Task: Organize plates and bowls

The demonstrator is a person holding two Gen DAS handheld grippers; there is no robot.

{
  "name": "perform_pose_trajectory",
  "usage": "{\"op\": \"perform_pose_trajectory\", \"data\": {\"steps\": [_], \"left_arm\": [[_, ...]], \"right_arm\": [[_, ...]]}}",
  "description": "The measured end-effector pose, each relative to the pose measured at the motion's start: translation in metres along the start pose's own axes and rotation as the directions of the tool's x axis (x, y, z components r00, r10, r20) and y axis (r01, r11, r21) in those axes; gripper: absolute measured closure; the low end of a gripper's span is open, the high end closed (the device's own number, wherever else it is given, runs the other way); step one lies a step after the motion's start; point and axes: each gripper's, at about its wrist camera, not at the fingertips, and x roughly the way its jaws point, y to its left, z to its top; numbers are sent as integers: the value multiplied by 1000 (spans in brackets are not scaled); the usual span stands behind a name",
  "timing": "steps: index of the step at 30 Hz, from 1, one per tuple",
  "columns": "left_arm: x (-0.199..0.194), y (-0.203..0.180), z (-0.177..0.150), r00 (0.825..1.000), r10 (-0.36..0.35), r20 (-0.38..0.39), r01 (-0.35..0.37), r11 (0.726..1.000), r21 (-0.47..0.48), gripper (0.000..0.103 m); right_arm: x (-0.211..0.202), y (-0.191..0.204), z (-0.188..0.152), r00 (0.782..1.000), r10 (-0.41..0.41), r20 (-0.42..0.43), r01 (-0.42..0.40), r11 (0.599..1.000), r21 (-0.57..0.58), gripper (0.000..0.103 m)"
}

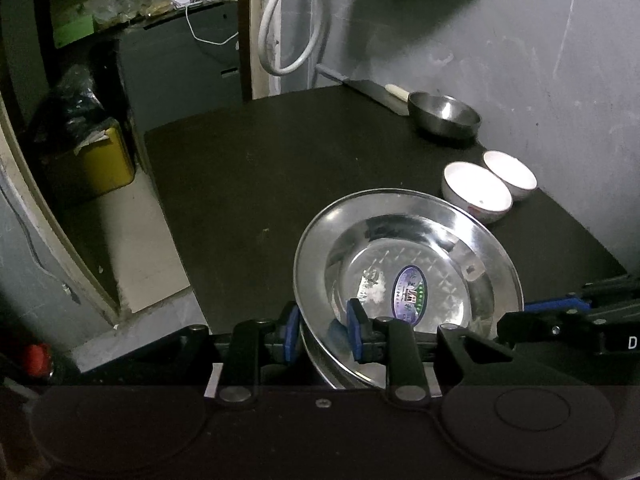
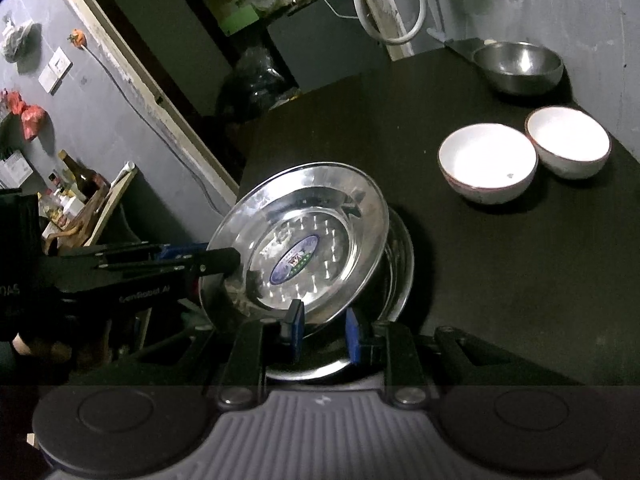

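A shiny steel plate [image 1: 400,248] [image 2: 304,216] with an oval sticker hangs tilted over a second steel plate [image 2: 400,268] that lies on the dark table [image 2: 500,280]. My left gripper [image 1: 325,332] [image 2: 228,260] is shut on the tilted plate's left rim. My right gripper [image 2: 325,330] [image 1: 520,314] clamps its near rim, one blue pad above and one below. Two white bowls [image 1: 476,188] [image 1: 510,172] [image 2: 486,160] [image 2: 568,136] sit side by side at the right, beyond the plates. A steel bowl [image 1: 444,114] [image 2: 518,62] stands at the far corner by the wall.
A knife with a white handle [image 1: 396,92] lies behind the steel bowl. A white hose [image 1: 280,20] hangs on the back wall. The table's left edge drops to the floor, where a yellow bin [image 1: 100,160] stands. The grey wall [image 1: 560,80] runs along the right side.
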Motion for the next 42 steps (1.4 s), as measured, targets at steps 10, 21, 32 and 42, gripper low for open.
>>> {"op": "perform_pose_trajectory", "data": {"steps": [10,21,32,42], "left_arm": [[6,-7,1,998,26,-52,-24,999,32,73],[14,-9,4,996,31,-81,-28,999,36,73],[21,-12,4,994,40,-105,-36,999,39,72],[23,-14,5,993,40,-115,-36,999,41,71]], "right_arm": [[2,-1,-2,999,-5,-33,6,1000,11,78],[5,1,2,999,-6,-43,7,1000,31,78],[7,2,4,998,-7,-58,8,1000,29,78],[6,5,7,997,-23,-73,24,1000,16,78]]}}
